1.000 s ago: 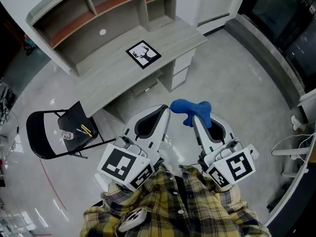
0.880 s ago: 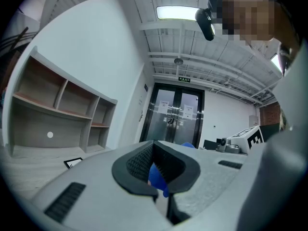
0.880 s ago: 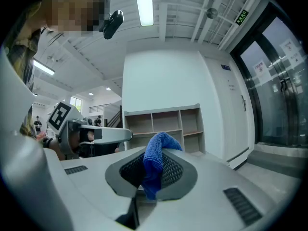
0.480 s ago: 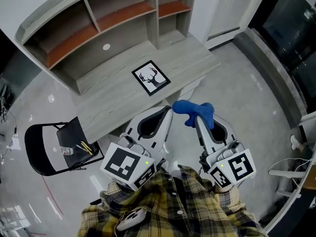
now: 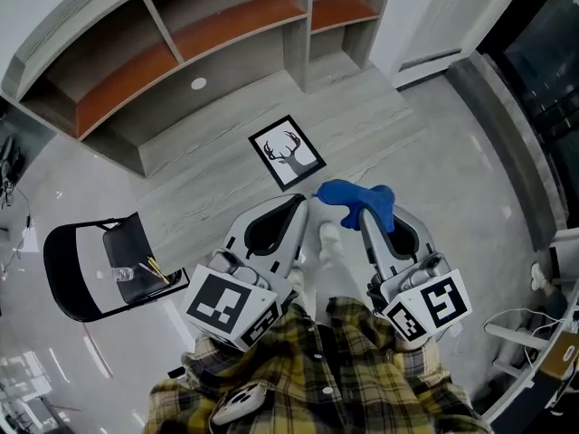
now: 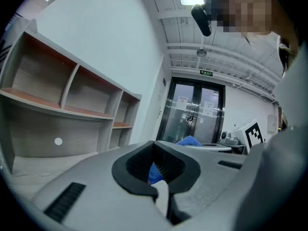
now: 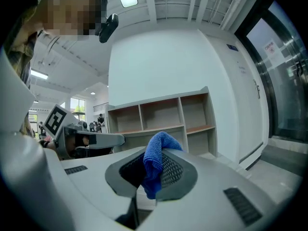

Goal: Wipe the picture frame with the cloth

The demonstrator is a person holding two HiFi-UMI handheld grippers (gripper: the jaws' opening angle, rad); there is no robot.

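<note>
A black picture frame (image 5: 287, 152) with a deer print lies flat on the grey desk (image 5: 217, 174), just ahead of both grippers. My right gripper (image 5: 359, 210) is shut on a blue cloth (image 5: 353, 201), which bunches out over its tip; the right gripper view shows the blue cloth (image 7: 155, 162) pinched between the jaws. My left gripper (image 5: 301, 205) is beside it, jaws together with nothing held; in the left gripper view the left gripper (image 6: 155, 170) points level past the desk. Both grippers hang above the desk's near edge, short of the frame.
An open shelf unit (image 5: 181, 39) with orange-brown boards rises at the desk's back. A black folding chair (image 5: 109, 260) with small items on its seat stands at the left. Glass doors (image 6: 197, 112) and shiny grey floor (image 5: 479, 152) lie to the right.
The desk and frame have come closer and lower in the head view as the person stepped forward. Both grippers keep the same pose, the cloth still held.
</note>
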